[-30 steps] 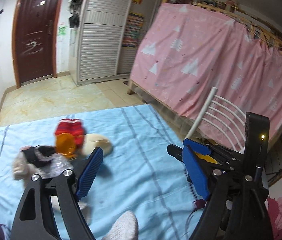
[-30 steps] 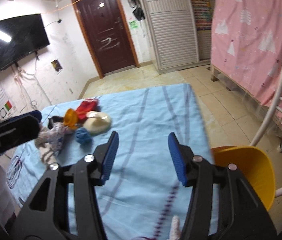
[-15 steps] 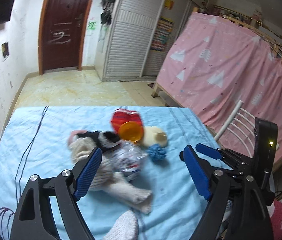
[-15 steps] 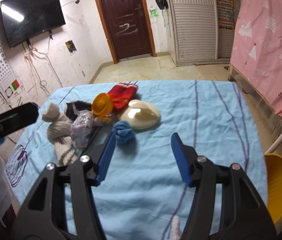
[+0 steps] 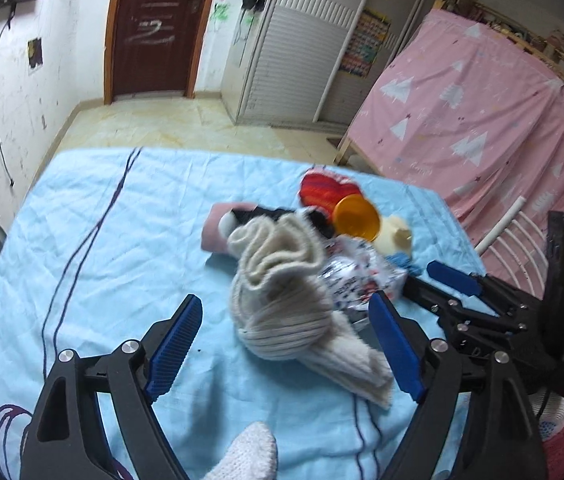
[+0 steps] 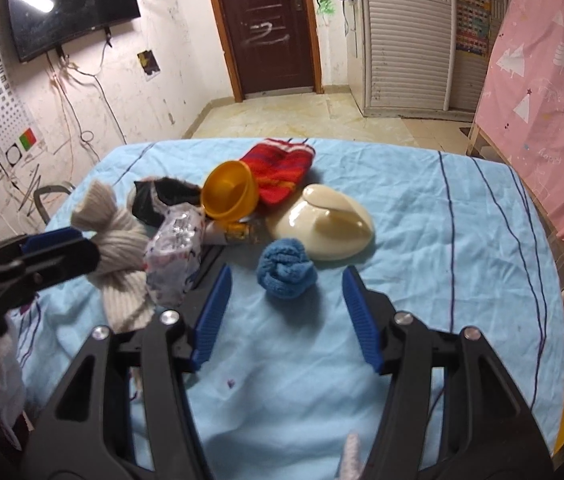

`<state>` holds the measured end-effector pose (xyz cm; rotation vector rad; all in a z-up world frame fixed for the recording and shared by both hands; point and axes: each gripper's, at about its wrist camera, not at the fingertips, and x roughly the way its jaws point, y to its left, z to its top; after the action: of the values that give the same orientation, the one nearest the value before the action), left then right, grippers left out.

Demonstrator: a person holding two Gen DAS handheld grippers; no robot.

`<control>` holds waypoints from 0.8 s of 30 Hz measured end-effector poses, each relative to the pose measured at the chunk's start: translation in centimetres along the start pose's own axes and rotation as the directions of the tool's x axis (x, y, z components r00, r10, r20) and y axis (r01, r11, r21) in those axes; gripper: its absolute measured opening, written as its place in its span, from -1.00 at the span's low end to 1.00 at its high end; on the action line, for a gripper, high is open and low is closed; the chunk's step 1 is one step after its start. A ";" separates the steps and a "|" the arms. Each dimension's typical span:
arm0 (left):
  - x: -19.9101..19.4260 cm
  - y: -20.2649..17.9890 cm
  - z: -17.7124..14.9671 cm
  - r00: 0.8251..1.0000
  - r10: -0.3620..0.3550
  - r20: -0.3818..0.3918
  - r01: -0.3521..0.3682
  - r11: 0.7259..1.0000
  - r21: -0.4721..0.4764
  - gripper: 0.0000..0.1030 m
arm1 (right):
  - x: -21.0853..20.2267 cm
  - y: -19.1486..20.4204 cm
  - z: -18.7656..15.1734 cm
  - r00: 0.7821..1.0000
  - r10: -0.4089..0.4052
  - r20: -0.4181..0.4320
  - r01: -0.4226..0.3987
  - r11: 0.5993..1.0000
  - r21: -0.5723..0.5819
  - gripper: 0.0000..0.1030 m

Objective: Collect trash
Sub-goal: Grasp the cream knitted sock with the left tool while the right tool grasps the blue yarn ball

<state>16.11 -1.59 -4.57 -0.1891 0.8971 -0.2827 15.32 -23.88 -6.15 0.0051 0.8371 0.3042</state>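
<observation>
Your left gripper (image 5: 282, 344) stands spread wide with the beige knit sock (image 5: 290, 300) lying between its pads, not pinched; nothing is held. Your right gripper (image 6: 286, 312) is about half spread and empty too, its jaws having just eased apart, with the blue rolled sock (image 6: 287, 270) sitting just ahead of the gap.

The likely trash, a crinkled printed wrapper (image 6: 176, 258), lies in the heap toward the left edge of the blue bedsheet (image 6: 462, 240), pressed against the beige sock and just beside the orange cup (image 6: 229, 194) and a small dark packet under it.

That is where you can slip. Close the left gripper as it now stands and you probably take the sock, not the wrapper, which lies off by the right pad. The wrapper is thin and slick; a shallow pinch may slide off or drag the sock along. Your grippers sit near each other, so crossing toward the wrapper risks a knock. The cream lid-like dish (image 6: 324, 224) and red striped sock (image 6: 278, 168) may shift if the heap is nudged.
</observation>
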 end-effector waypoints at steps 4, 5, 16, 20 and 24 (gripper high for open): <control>1.8 0.5 0.0 0.999 0.006 -0.047 -0.007 1.000 -0.017 0.48 | 1.0 0.2 0.3 1.000 -0.003 -0.019 0.003 1.000 -0.004 0.08; 2.1 0.5 0.0 0.999 0.010 -0.051 -0.011 1.000 -0.018 0.48 | 1.2 0.2 0.4 1.000 -0.002 -0.023 0.002 1.000 -0.004 0.08; 3.2 -0.6 -0.2 0.998 0.011 -0.056 -0.010 1.000 0.023 -0.06 | 2.3 0.1 0.6 0.998 -0.016 -0.066 0.015 1.000 -0.003 -0.13; 3.0 -0.8 -0.4 0.999 0.021 -0.046 -0.020 0.999 0.029 -0.07 | 2.5 0.4 0.7 0.998 -0.022 -0.065 0.022 1.000 -0.010 -0.40; 2.4 -0.7 -0.6 0.999 0.022 -0.046 -0.022 1.000 0.013 -0.07 | 2.4 -0.1 0.6 0.998 0.013 -0.060 -0.012 1.000 0.010 -0.44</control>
<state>16.98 -3.04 -6.53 -0.1619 0.9420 -0.2729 17.30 -23.26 -7.50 0.0104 0.8985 0.3132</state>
